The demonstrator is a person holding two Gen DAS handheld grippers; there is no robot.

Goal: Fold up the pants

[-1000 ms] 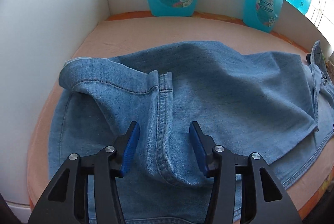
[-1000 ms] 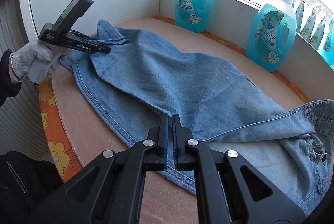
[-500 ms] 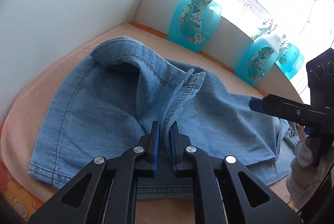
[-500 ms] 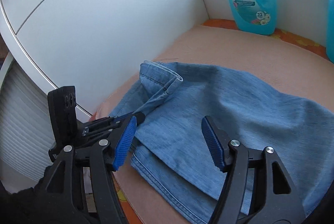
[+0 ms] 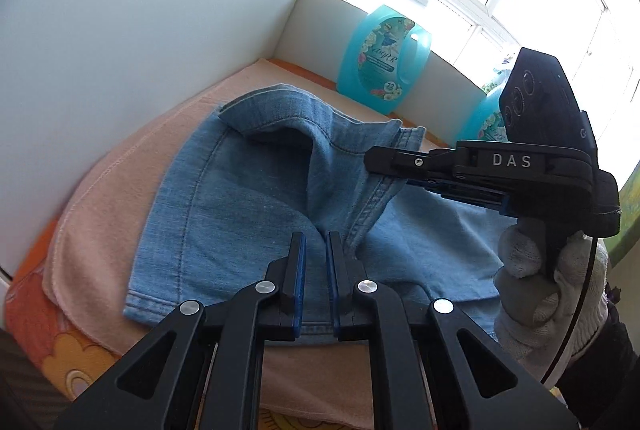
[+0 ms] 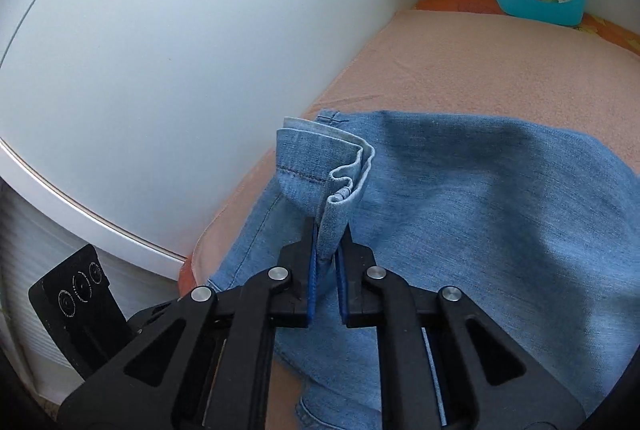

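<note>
Blue denim pants [image 5: 240,213] lie on a peach towel [image 5: 120,197]; they also show in the right wrist view [image 6: 480,213]. My left gripper [image 5: 316,250] is shut on a raised fold of the denim near the leg hem. My right gripper [image 6: 330,242] is shut on the bunched hem end of the pants, which stands up between its fingers. In the left wrist view the right gripper [image 5: 384,159] reaches in from the right, held by a white-gloved hand [image 5: 536,282], clamped on the seam edge.
A white wall panel [image 5: 120,49] stands close on the left. Two blue detergent bottles [image 5: 384,65] stand at the back by the window. An orange flowered cloth [image 5: 60,362] lies under the towel at the front edge.
The left gripper closed on the denim fold. The right gripper let go of the far edge, opened, moved over to the hem end and has now closed on it.
</note>
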